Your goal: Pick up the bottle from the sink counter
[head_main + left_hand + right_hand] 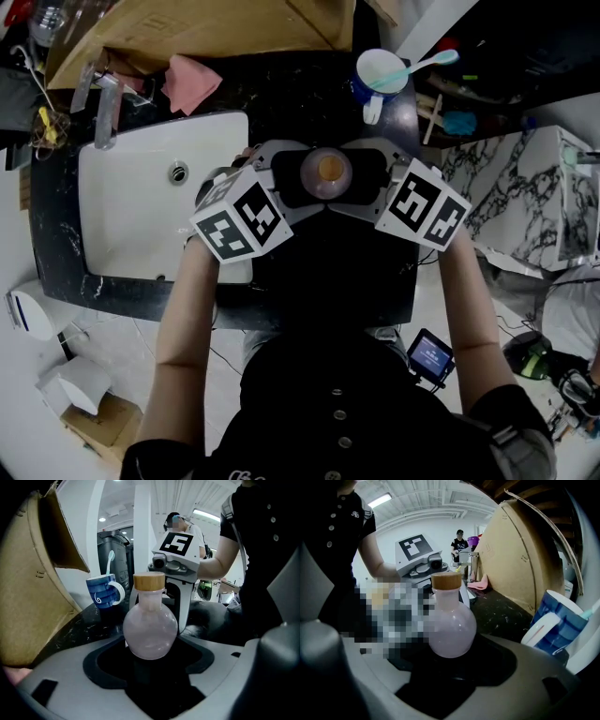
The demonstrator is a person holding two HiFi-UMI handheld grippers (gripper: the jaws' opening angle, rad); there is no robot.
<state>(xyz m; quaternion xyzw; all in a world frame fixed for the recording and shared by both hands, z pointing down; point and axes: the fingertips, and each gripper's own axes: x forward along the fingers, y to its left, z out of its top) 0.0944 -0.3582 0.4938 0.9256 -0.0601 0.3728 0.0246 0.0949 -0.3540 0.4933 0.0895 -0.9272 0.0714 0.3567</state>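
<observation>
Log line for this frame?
phase: pre-grasp | bottle: upright, capped, between both grippers | left gripper: open, at bottle | right gripper: open, at bottle | lift: cannot tell

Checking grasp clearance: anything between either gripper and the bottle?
Nothing visible. The bottle stands between the jaws of the left gripper and of the right gripper. The mug stands apart, farther back.

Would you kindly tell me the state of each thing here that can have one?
bottle: upright, capped, ungripped.
left hand-held gripper: open, jaws flanking the bottle.
right hand-held gripper: open, jaws flanking the bottle.
mug: upright, a utensil inside.
tap: off, no water running.
cloth: crumpled.
</observation>
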